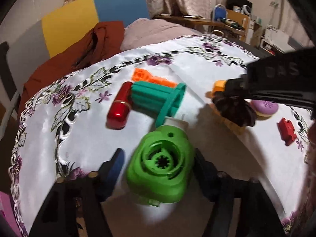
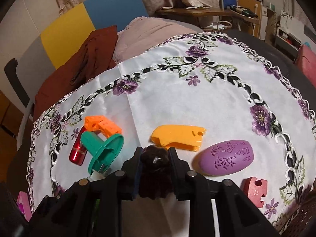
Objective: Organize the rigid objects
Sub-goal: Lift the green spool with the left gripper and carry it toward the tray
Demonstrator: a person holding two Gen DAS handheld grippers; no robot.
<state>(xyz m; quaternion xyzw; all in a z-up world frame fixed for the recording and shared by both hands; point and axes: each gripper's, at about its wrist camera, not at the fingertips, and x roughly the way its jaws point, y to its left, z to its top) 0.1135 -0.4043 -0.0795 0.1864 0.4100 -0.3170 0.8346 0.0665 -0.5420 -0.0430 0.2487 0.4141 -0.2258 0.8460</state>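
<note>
A bright green plastic housing [image 1: 160, 165] lies on the embroidered white tablecloth [image 1: 197, 63] between the fingers of my left gripper [image 1: 158, 155], which stands open; a gap shows at the left pad. Behind it lie a teal flanged spool [image 1: 156, 98], a red metallic cylinder [image 1: 118, 108] and an orange block [image 1: 152, 78]. My right gripper [image 2: 156, 152] is shut on a dark brown fuzzy thing [image 2: 156, 169]. It hangs just above a yellow plastic piece [image 2: 177, 136], with a purple oval soap [image 2: 227, 156] and a red puzzle-shaped piece [image 2: 254, 189] to the right.
A brown cloth [image 2: 83, 65] and a pink pillow [image 2: 154, 29] lie beyond the far table edge, before yellow and blue panels [image 2: 110, 4]. Cluttered shelves [image 2: 246, 2] stand at the back right. A pink box [image 2: 22, 203] sits at the near left corner.
</note>
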